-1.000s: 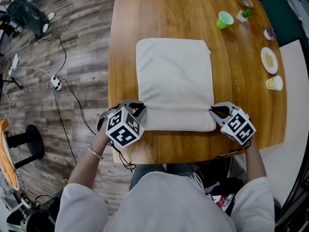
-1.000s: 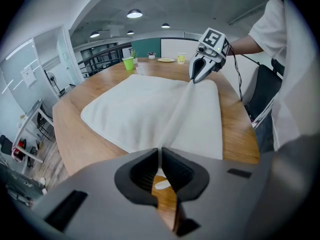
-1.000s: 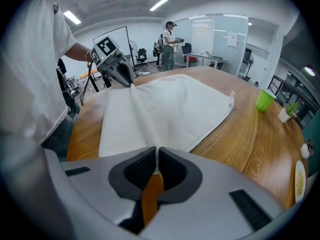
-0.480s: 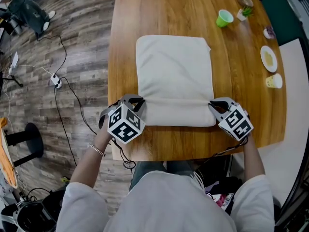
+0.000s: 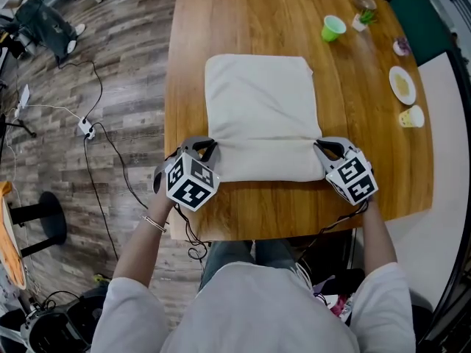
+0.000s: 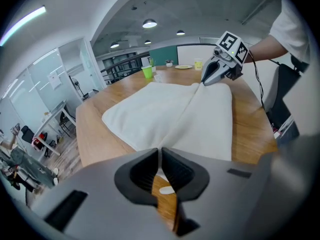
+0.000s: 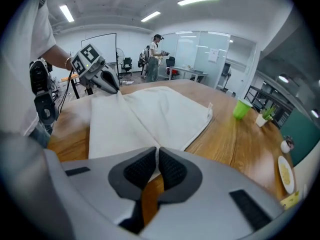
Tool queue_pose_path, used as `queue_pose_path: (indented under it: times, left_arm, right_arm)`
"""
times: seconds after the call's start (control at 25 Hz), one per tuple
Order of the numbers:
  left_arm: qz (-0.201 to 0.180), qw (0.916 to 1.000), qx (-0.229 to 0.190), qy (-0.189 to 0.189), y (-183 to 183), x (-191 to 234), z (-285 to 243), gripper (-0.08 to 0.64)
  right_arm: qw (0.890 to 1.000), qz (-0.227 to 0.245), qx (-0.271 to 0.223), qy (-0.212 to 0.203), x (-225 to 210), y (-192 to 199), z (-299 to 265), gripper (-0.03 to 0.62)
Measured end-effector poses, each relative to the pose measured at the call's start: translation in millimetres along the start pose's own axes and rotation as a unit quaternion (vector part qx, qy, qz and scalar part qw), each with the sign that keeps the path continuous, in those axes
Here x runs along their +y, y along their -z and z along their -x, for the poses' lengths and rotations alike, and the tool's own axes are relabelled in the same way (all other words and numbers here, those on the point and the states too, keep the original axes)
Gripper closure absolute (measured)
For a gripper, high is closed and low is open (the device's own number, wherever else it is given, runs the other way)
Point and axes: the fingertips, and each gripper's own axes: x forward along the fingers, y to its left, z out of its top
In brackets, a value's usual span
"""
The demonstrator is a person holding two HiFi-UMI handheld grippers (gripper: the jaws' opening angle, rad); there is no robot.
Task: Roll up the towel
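Note:
A cream towel (image 5: 259,101) lies flat on the wooden table (image 5: 243,212), its near edge folded over into a band (image 5: 265,164). My left gripper (image 5: 208,145) is shut on the band's left end, and my right gripper (image 5: 319,144) is shut on its right end. In the left gripper view the jaws (image 6: 160,151) pinch the towel (image 6: 165,114), with the right gripper (image 6: 205,80) across it. In the right gripper view the jaws (image 7: 157,151) nip the towel (image 7: 150,114), opposite the left gripper (image 7: 116,89).
A green cup (image 5: 333,28), a small plant pot (image 5: 360,19), a plate (image 5: 402,84) and a yellow cup (image 5: 412,116) stand at the table's far right. Cables and a power strip (image 5: 86,127) lie on the floor to the left.
Both grippers have tipped and edged slightly away from the person, carrying the folded band a little farther over the towel. Both stay shut.

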Motion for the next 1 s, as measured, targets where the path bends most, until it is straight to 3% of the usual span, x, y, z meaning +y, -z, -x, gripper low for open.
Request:
queue_pose_path:
  times: [0.2, 0.32, 0.44, 0.56, 0.64, 0.8, 1.0]
  left_arm:
    - [0.010, 0.9998, 0.005, -0.016, 4, -2, -1, 0.529]
    - [0.030, 0.9992, -0.014, -0.021, 3, -2, 8, 0.504]
    - [0.042, 0.9983, -0.030, -0.029, 7, 3, 32, 0.450]
    - [0.041, 0.9972, -0.048, -0.041, 6, 6, 66, 0.411]
    - [0.015, 0.9979, -0.058, -0.023, 2, -11, 85, 0.405]
    - [-0.099, 0.9932, -0.031, 0.053, 10, -78, 87, 0.405]
    - [-0.165, 0.9847, 0.006, 0.056, 28, -100, 52, 0.416]
  right_arm:
    - [0.999, -0.011, -0.006, 0.037, -4, 1, 2, 0.548]
    - [0.998, -0.021, -0.021, 0.054, -6, 2, 14, 0.522]
    - [0.998, -0.025, -0.037, 0.053, -5, 2, 40, 0.506]
    - [0.999, -0.008, -0.045, 0.023, 12, 2, 65, 0.483]
    - [0.998, 0.033, -0.041, -0.016, 38, 3, 74, 0.483]
    - [0.986, 0.150, 0.005, -0.076, 92, 19, 70, 0.463]
    - [0.976, 0.193, 0.041, -0.092, 105, 38, 44, 0.448]
